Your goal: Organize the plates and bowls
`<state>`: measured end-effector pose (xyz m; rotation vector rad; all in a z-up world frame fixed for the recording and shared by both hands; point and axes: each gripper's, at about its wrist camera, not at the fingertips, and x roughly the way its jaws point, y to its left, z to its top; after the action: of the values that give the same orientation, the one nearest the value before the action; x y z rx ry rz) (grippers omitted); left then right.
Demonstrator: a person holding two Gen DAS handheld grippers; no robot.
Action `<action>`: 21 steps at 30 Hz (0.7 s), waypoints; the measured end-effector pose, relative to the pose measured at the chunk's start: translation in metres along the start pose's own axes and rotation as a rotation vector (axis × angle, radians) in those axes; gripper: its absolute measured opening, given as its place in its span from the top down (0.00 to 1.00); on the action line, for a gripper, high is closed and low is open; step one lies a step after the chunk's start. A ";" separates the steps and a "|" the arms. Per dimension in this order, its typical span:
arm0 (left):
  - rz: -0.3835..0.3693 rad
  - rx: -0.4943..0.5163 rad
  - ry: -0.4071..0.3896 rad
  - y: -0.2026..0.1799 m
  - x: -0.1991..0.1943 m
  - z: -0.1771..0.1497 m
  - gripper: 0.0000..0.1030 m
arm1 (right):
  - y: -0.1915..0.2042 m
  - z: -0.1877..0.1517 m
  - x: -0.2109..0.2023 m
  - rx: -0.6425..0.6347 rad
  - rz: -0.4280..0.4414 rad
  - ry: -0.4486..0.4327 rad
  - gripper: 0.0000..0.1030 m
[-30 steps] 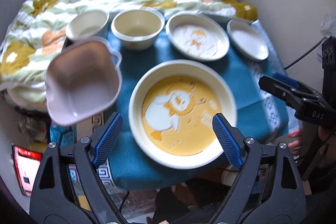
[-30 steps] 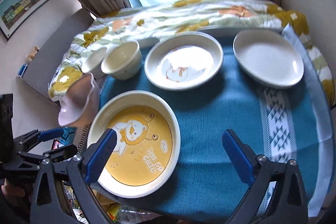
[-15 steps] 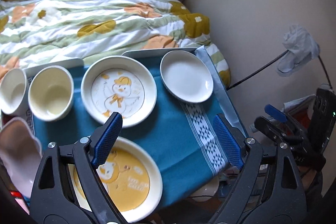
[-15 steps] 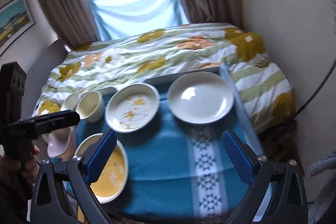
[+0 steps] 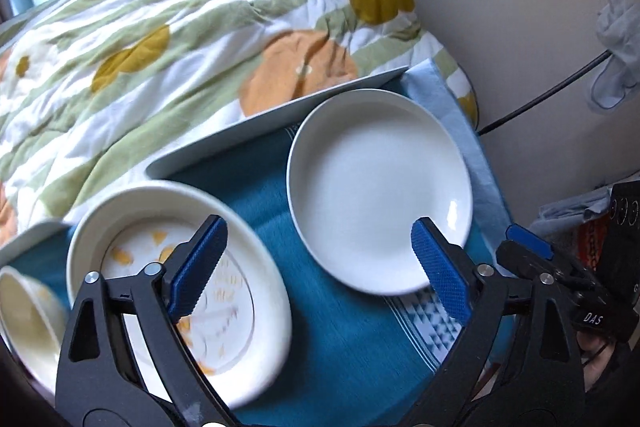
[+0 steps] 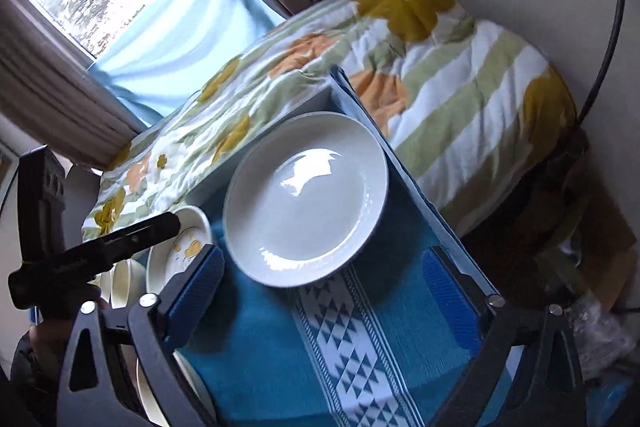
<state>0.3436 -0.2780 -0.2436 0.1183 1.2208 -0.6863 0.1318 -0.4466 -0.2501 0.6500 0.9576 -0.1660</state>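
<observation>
A plain white plate (image 5: 380,187) lies on the teal cloth at the table's far right; it also shows in the right wrist view (image 6: 306,199). A white plate with a yellow duck print (image 5: 180,279) lies to its left, partly behind my left finger; it also shows in the right wrist view (image 6: 180,247). A cream bowl (image 5: 24,315) shows at the left edge. My left gripper (image 5: 320,267) is open and empty, above the gap between the two plates. My right gripper (image 6: 320,287) is open and empty, just short of the white plate's near rim.
A floral quilt (image 5: 160,39) covers the bed behind the table. The table's right edge (image 6: 420,203) runs close to the wall, where a black cable (image 5: 540,95) hangs. The rim of the yellow plate (image 6: 188,383) shows at the lower left.
Both grippers have swung right and forward, from the yellow plate toward the plain white plate. The pink dish and yellow plate have left the left wrist view. Both grippers stay open.
</observation>
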 end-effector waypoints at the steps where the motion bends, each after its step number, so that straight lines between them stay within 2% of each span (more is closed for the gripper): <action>1: 0.003 0.006 0.019 0.003 0.012 0.007 0.18 | -0.004 0.002 0.011 0.018 0.003 0.017 0.23; 2: 0.003 0.009 0.033 0.006 0.022 0.012 0.21 | -0.007 0.004 0.018 0.029 0.010 0.027 0.27; 4: 0.005 0.021 0.071 0.011 0.040 0.020 0.34 | -0.013 0.008 0.032 0.048 0.011 0.043 0.37; 11: -0.011 0.026 0.124 0.025 0.069 0.034 0.55 | -0.016 0.014 0.051 0.080 -0.015 0.053 0.60; 12: -0.014 0.030 0.128 0.025 0.072 0.035 0.60 | -0.016 0.015 0.053 0.084 -0.024 0.053 0.66; 16: -0.021 0.053 0.151 0.023 0.081 0.036 0.83 | -0.019 0.016 0.057 0.103 -0.056 0.048 0.77; 19: -0.021 0.062 0.141 0.022 0.081 0.035 0.83 | -0.024 0.018 0.058 0.113 -0.076 0.040 0.88; 21: -0.014 0.069 0.136 0.021 0.081 0.035 0.83 | -0.026 0.018 0.058 0.123 -0.069 0.037 0.89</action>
<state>0.3975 -0.3108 -0.3084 0.2172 1.3288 -0.7424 0.1675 -0.4692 -0.3013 0.7358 1.0119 -0.2770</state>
